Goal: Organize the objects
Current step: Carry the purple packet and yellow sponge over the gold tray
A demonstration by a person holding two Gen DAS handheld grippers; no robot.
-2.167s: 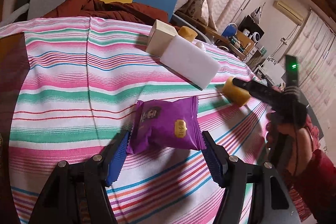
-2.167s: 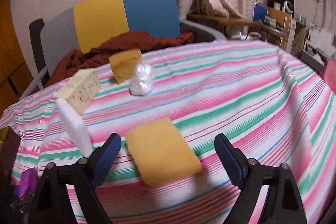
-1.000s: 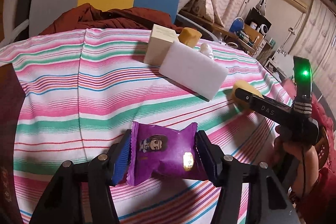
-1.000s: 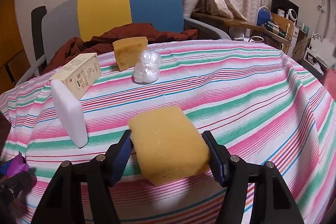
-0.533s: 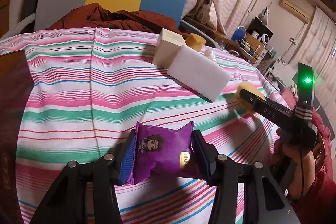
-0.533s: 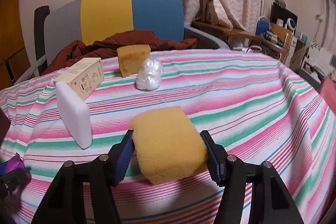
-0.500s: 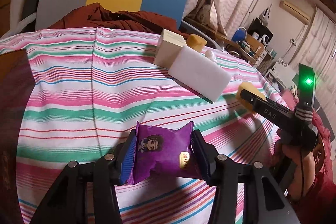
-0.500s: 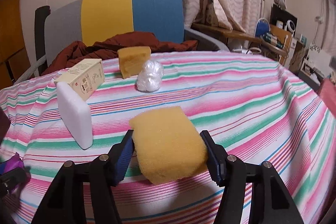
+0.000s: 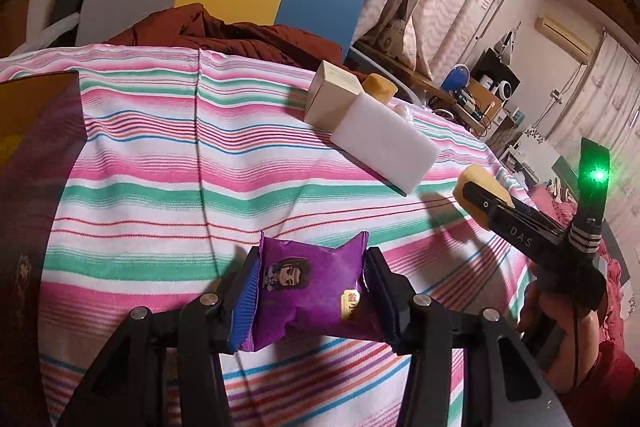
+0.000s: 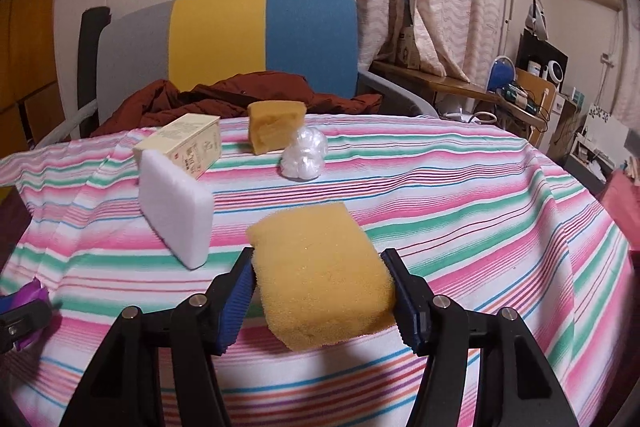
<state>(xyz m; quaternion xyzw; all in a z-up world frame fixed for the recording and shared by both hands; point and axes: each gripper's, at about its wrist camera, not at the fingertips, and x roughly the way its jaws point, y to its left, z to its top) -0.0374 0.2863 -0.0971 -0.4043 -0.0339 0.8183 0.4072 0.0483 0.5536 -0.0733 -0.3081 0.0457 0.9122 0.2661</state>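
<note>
My left gripper [image 9: 310,297] is shut on a purple snack packet [image 9: 310,293] and holds it just above the striped tablecloth [image 9: 168,187]. My right gripper [image 10: 322,293] is shut on a yellow sponge [image 10: 320,271], lifted off the cloth; it also shows in the left wrist view [image 9: 482,193], to the right. A white foam block [image 10: 176,205] leans against a cream carton [image 10: 184,143]. Behind them sit a second yellow sponge [image 10: 274,127] and a clear plastic bundle [image 10: 304,155].
A grey, yellow and blue chair [image 10: 224,51] with a rust-red garment [image 10: 224,99] stands behind the table. The cloth drops off at the table's right edge [image 10: 576,211]. A dark object [image 9: 28,155] lies at the left edge. Shelves with clutter [image 10: 532,83] stand far right.
Both grippers closed from open onto their items, the left on the packet and the right on the sponge. Both items have since risen slightly off the cloth.
</note>
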